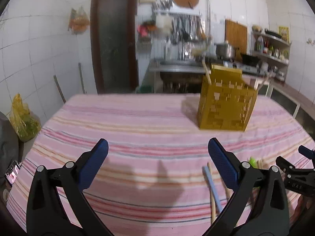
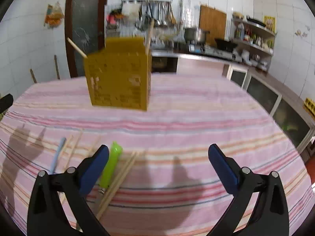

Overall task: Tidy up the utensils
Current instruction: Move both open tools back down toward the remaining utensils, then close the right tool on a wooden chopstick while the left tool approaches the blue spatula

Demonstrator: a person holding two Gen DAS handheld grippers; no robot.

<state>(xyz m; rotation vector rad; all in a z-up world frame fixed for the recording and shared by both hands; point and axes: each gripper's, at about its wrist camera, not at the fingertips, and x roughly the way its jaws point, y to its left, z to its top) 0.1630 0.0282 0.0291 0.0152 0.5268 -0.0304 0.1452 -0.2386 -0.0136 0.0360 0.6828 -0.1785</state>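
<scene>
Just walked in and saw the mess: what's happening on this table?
A person holds two grippers over a striped cloth, sorting utensils. Both the left gripper and right gripper are open and empty. Chopsticks, a green utensil and a blue one lie loose; the yellow holder has a few sticks.

Left gripper (image 1: 157, 157) and right gripper (image 2: 158, 158), black arms, blue ribbed jaws, silver rivets

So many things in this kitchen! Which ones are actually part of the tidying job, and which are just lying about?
Part of the job:
- yellow utensil holder, a few sticks already in it
- green-handled utensil on the cloth
- loose wooden chopsticks
- pale blue stick
- left claw and right claw, both open and empty

Just lying about:
- yellow plastic bag
- steel pot
- phone
</scene>
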